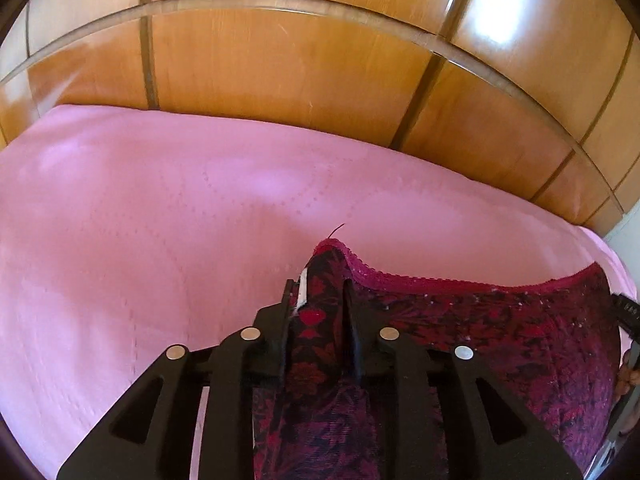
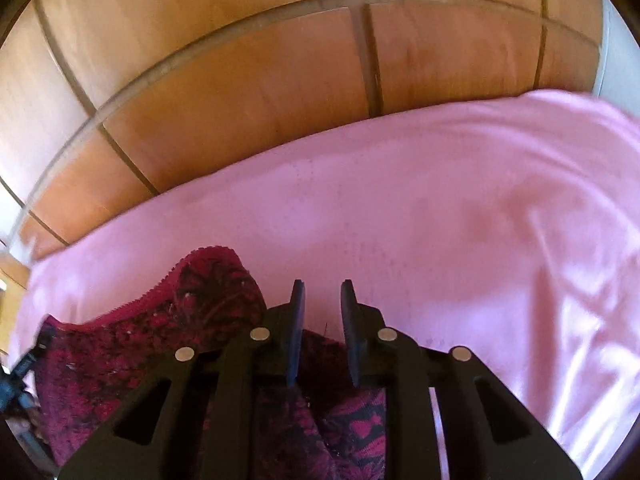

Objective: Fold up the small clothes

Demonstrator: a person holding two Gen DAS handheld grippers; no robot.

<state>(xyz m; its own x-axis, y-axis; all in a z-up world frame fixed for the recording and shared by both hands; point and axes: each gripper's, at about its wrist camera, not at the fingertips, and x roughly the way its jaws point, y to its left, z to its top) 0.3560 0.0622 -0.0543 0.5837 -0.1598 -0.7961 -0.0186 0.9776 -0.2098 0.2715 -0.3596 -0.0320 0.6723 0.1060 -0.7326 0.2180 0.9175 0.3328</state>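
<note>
Pink bedsheet (image 1: 140, 220) under a wooden headboard (image 1: 280, 60) carries a small dark-red floral garment with lace trim (image 1: 500, 320) near its front edge, soft, light and floppy, so grab that hem: left gripper (image 1: 324, 304) pinches a corner, right gripper (image 2: 322, 304) sits slightly apart, empty at the tips.

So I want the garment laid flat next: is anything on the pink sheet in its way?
Nothing visible: the pink sheet ahead of the red-and-black garment lies bare up to the wooden headboard in both views.
</note>
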